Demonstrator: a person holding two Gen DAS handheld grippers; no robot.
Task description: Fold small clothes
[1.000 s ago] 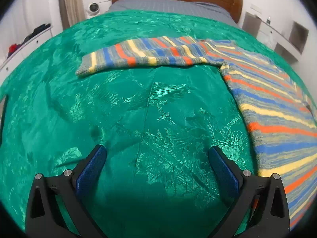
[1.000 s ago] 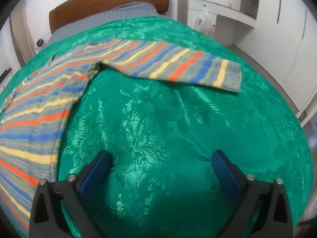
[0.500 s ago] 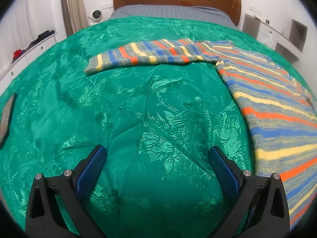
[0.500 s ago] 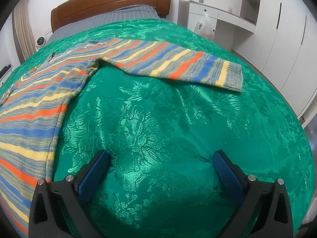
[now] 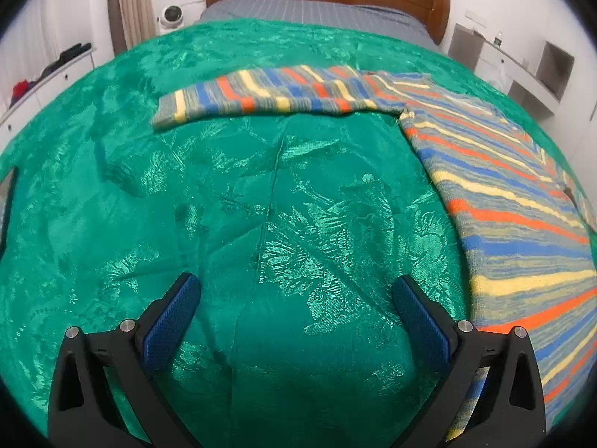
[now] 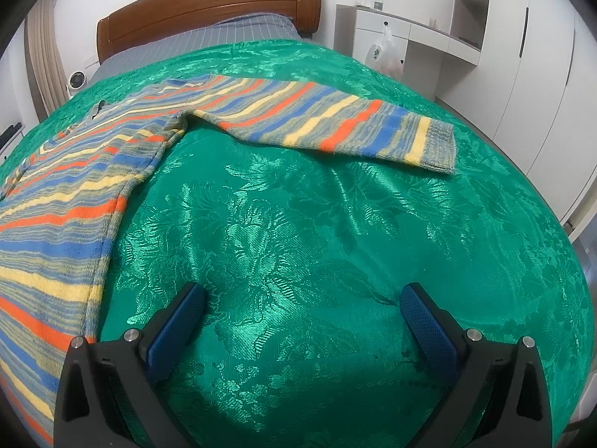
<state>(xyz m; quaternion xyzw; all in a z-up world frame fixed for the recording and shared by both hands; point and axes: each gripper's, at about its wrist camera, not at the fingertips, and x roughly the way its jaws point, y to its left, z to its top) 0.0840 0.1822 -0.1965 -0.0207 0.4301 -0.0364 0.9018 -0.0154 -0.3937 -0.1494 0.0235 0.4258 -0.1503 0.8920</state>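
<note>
A striped sweater in blue, orange, yellow and grey lies flat on a green bedspread. In the left wrist view its body (image 5: pixel 522 231) fills the right side and one sleeve (image 5: pixel 268 97) stretches left. In the right wrist view the body (image 6: pixel 59 205) lies at the left and the other sleeve (image 6: pixel 335 127) stretches right, ending in a cuff (image 6: pixel 436 145). My left gripper (image 5: pixel 294 298) is open and empty above bare bedspread, left of the body. My right gripper (image 6: pixel 302 306) is open and empty above bare bedspread, right of the body.
The green bedspread (image 5: pixel 224 205) covers a bed with a wooden headboard (image 6: pixel 209 3). White cabinets (image 6: pixel 522 56) stand right of the bed, with a plastic bag (image 6: pixel 384 56) hanging. A low white dresser (image 5: pixel 44 74) stands at the left. A small white fan (image 5: pixel 171 15) sits near the headboard.
Both grippers have risen and pulled back a little from the bedspread; the sweater looks slightly farther away. The sweater itself has not moved. Both stay open.
</note>
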